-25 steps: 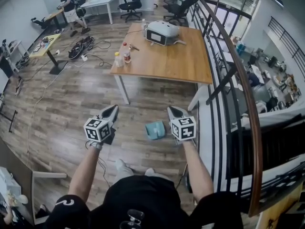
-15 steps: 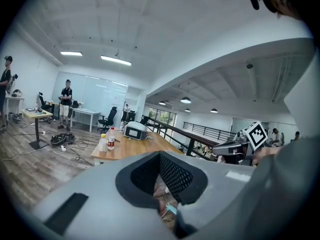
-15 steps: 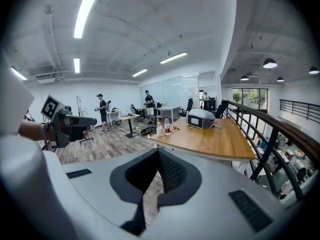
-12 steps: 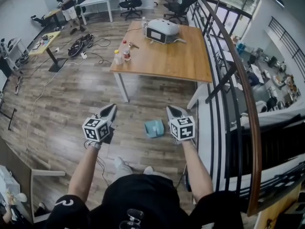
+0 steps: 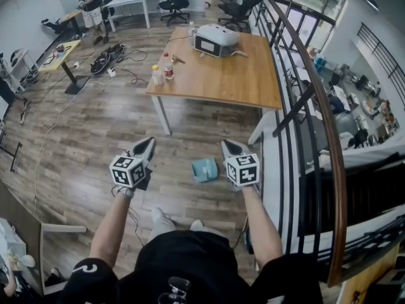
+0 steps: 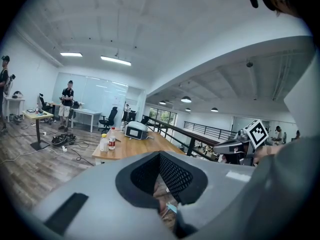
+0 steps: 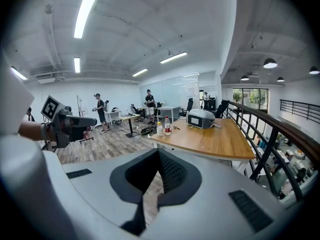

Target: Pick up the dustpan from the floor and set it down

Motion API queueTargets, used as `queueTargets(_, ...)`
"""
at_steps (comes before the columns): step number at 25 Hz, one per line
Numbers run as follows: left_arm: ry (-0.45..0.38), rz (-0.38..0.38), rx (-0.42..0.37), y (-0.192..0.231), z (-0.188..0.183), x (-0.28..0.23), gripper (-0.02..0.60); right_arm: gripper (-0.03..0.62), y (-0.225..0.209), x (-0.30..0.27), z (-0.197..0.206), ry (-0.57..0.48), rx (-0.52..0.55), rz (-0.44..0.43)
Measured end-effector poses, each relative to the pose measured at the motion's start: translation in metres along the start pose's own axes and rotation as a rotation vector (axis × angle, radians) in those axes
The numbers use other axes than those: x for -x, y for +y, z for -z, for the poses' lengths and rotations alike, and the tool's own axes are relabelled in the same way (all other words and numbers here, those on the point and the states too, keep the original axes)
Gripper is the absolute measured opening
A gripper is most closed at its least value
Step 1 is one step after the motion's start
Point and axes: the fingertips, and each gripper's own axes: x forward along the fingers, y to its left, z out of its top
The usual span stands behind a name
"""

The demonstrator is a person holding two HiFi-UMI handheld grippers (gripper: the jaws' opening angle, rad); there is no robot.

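— Nothing moved since a second ago?
— Correct. My left gripper (image 5: 150,145) and right gripper (image 5: 228,145) hang clenched, empty. Teal dustpan (image 5: 205,170) lies on the floor (image 5: 95,138) between them. Pickup and set-down both remain.

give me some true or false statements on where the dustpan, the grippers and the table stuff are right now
1. The dustpan lies on the floor between the left gripper and the right gripper. True.
2. The right gripper holds the dustpan. False: it is shut on nothing, and the dustpan lies on the floor.
3. Bottles stand near a corner of the table. True.
4. The white device sits on the floor. False: it sits on the table.
5. The railing runs along the person's left. False: it is on the person's right.
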Motion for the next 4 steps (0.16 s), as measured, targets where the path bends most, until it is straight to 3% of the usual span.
queueTargets(4,0.001,-0.002,0.001,-0.0005,0.0019,0.0008,-0.003,-0.005,-0.0012,0.0007,0.0039,0.004,0.0,0.002)
